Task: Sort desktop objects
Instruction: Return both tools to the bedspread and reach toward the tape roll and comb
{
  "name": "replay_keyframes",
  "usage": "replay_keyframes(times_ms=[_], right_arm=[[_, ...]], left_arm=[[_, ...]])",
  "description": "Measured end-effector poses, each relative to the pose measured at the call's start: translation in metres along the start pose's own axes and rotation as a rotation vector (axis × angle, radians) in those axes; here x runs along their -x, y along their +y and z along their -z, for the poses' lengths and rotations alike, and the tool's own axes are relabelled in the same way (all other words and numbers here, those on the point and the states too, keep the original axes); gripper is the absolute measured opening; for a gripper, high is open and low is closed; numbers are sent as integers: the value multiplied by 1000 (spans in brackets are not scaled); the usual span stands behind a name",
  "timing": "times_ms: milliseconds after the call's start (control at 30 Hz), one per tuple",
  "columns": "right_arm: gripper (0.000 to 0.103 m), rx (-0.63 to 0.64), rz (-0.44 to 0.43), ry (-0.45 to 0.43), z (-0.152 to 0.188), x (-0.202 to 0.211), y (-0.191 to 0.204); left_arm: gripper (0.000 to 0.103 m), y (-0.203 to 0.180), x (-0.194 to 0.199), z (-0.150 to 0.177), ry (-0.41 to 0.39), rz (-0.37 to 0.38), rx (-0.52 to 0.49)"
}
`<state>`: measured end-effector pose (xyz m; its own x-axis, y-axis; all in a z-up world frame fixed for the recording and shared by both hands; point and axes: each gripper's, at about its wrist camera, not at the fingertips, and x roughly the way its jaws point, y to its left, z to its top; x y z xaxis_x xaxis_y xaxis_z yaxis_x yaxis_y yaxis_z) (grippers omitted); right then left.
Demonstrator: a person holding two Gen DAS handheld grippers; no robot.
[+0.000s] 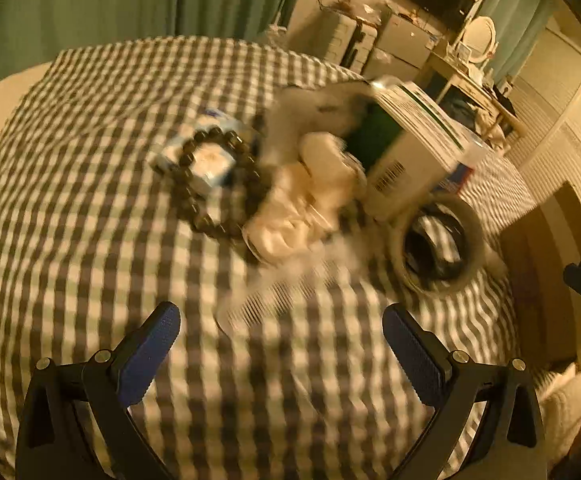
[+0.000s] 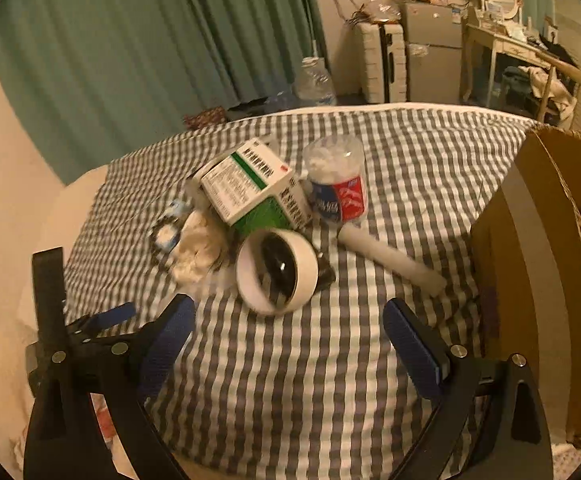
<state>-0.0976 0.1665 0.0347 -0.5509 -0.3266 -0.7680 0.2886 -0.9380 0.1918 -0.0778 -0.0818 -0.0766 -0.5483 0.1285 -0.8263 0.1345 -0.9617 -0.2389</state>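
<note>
Fingers [image 1: 282,344] [image 2: 290,340] of both grippers spread, empty; box [image 2: 250,188] print unreadable.

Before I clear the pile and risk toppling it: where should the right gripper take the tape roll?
Grip the tape roll across its white wall at the raised near rim, coming from above. It stands tilted against the green box, its hole facing the open right gripper.

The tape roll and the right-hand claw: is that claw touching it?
Apart. The right wrist view shows checked cloth between the tape roll and the open right gripper.
</note>
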Motion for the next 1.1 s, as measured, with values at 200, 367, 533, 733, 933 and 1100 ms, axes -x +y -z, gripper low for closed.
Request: replay_keyframes(times_ms=[200, 367, 533, 733, 933, 1100], right_arm=[[96, 82, 58, 89, 0, -45, 23], [95, 132, 77, 59, -3, -66, 46], [95, 132, 169, 42, -6, -90, 54], [95, 193, 252, 66, 2, -111, 63], [94, 261, 335, 110, 9, -133, 67], [85, 115, 213, 112, -2, -110, 42]], left_arm=[[103, 15, -18, -6, 54, 2, 7], [103, 21, -12, -6, 60, -65, -51], [103, 36, -8, -6, 59, -89, -26], [103, 54, -8, 1, 70, -99, 15], [103, 42, -13, 3, 63, -76, -44], [103, 21, -21, 5, 61, -60, -148]])
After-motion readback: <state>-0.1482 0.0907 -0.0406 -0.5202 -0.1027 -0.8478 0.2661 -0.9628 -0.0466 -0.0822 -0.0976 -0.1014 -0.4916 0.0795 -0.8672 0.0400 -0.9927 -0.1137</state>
